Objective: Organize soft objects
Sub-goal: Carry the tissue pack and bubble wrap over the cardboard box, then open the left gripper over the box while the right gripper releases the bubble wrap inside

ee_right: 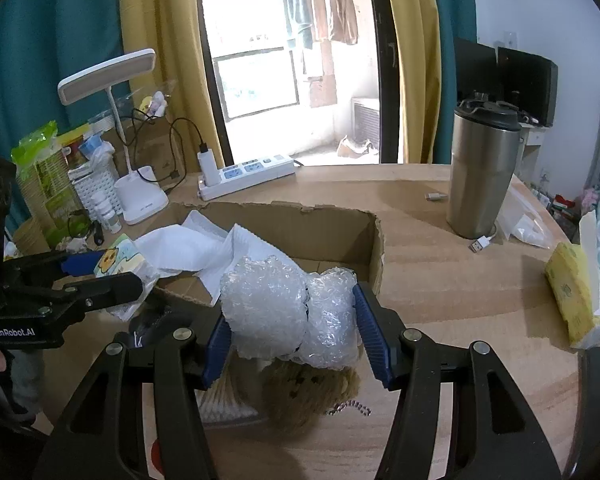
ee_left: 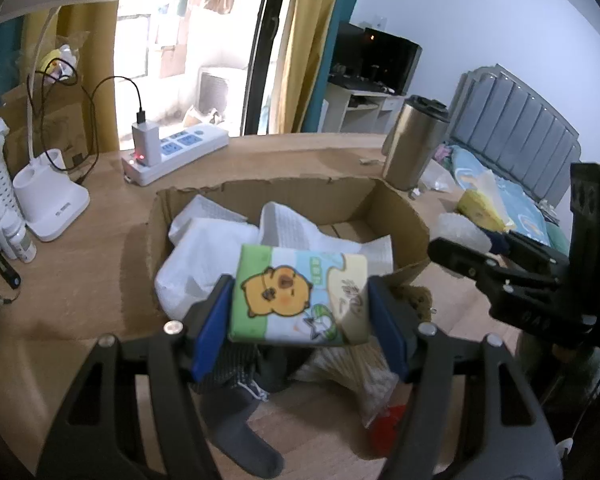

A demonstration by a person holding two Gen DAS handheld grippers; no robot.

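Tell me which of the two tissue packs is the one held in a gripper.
The cartoon-animal tissue pack, pinched between the left gripper's jaws near the cardboard box. The yellow tissue pack lies untouched at the table's right edge.

One tissue pack (ee_left: 300,298), one bubble-wrap wad (ee_right: 290,312), one cardboard box (ee_left: 400,216), one tumbler (ee_right: 482,168).

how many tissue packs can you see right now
2. The cartoon-printed soft tissue pack is clamped in the left gripper near the cardboard box; the yellow tissue pack lies at the table's right edge. Others may be hidden.
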